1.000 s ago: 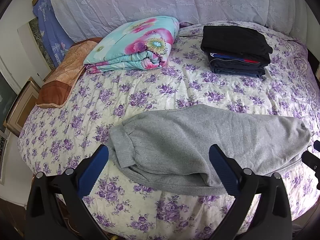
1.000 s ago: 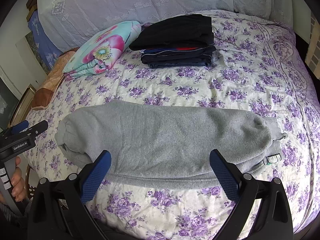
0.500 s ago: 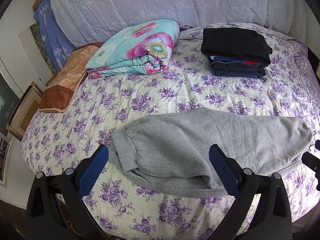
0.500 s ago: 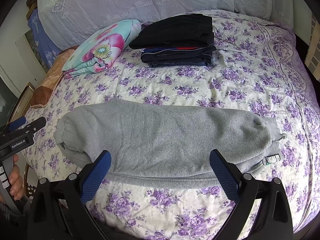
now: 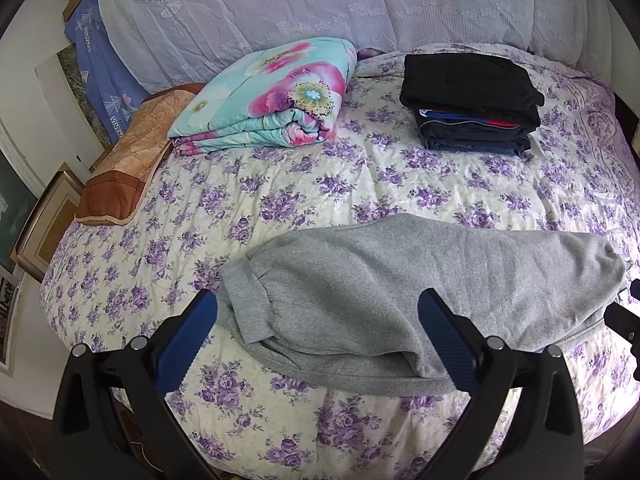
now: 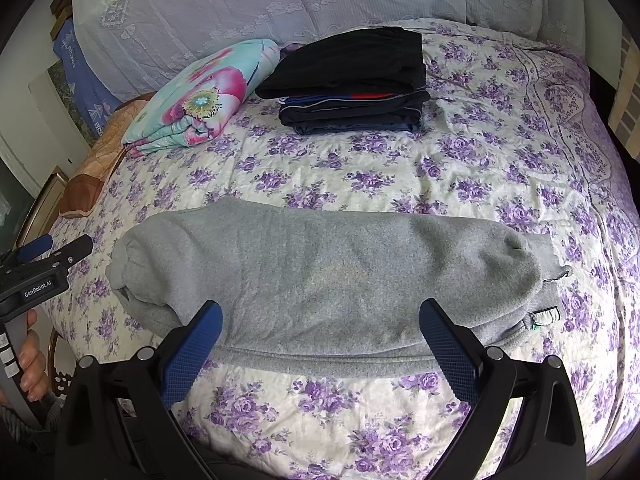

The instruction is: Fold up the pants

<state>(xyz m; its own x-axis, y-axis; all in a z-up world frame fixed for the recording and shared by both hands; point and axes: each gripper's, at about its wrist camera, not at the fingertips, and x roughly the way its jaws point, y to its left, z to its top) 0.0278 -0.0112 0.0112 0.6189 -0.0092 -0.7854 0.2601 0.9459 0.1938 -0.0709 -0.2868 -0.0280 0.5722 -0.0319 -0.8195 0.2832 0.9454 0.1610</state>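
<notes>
Grey sweatpants (image 5: pixel 400 292) lie folded lengthwise across the near part of the bed, cuffs at the left, waistband at the right; they also show in the right wrist view (image 6: pixel 320 276). My left gripper (image 5: pixel 316 320) is open and empty, hovering above the cuff end. My right gripper (image 6: pixel 320 324) is open and empty, above the pants' near edge. The left gripper also shows at the left edge of the right wrist view (image 6: pixel 48 256).
A floral bedspread (image 5: pixel 320 184) covers the bed. A folded turquoise flowered quilt (image 5: pixel 272 96) and a stack of dark folded clothes (image 5: pixel 472 96) lie at the back. A brown pillow (image 5: pixel 128 168) is at the left edge. Picture frames (image 5: pixel 44 228) lean beside the bed.
Both grippers have drawn back slightly from the pants and stayed open. The pants have not moved.
</notes>
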